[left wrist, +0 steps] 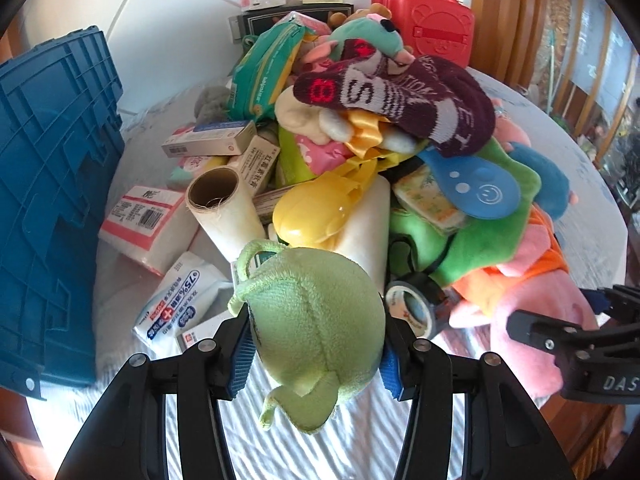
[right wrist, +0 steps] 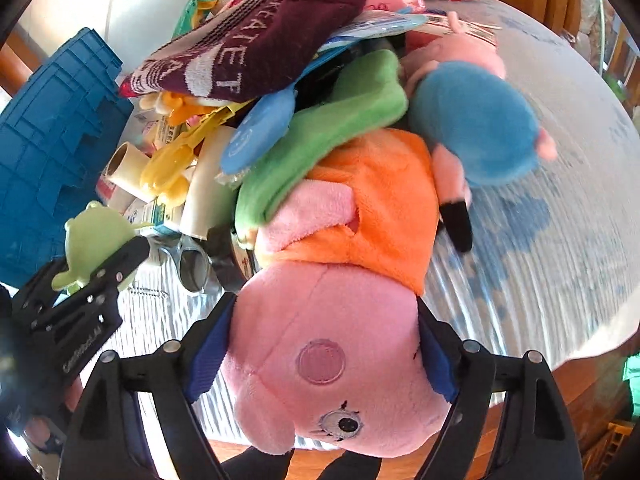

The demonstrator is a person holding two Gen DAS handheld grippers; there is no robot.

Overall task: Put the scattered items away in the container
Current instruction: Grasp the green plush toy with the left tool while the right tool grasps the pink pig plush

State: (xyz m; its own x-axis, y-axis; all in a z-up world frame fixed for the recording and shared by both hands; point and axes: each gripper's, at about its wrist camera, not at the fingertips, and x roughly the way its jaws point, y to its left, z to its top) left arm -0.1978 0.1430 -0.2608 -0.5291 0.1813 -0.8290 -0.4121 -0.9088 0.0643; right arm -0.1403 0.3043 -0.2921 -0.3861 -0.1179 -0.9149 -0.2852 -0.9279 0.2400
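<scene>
At six o'clock in the left wrist view, the left gripper [left wrist: 316, 344] reaches forward, low over the striped cloth [left wrist: 360, 432], its jaws clamped on a green plush toy [left wrist: 316, 320]. The blue pads [left wrist: 240, 356] press into the toy's two sides, and the toy's loop points up toward twelve o'clock. From the right wrist view the same gripper [right wrist: 100, 256] appears at nine o'clock, angled in toward the pile with the green toy sticking out past its tips.

The right gripper [right wrist: 328, 360] also points forward along the table, and its jaws are closed around the head of a pink pig toy [right wrist: 332, 360] in an orange dress. The pig's body stretches away toward twelve o'clock and lies against a green cloth [right wrist: 320, 140]. A second pig toy in blue [right wrist: 472, 120] lies just beside it at one o'clock. In the left view the right gripper [left wrist: 560, 332] enters at four o'clock, though its tips are partly cut off there.

The blue crate [left wrist: 52, 200] stands at nine o'clock, beside the heap and touching its edge; whether it is upright or tipped is hard to judge. The heap fills the middle: a maroon sock [left wrist: 400, 96] on top, a yellow clip [left wrist: 320, 208], a cardboard tube [left wrist: 224, 208], a tape roll [left wrist: 416, 304], a wipes pack [left wrist: 180, 304], and a red case [left wrist: 428, 20] at twelve o'clock.
</scene>
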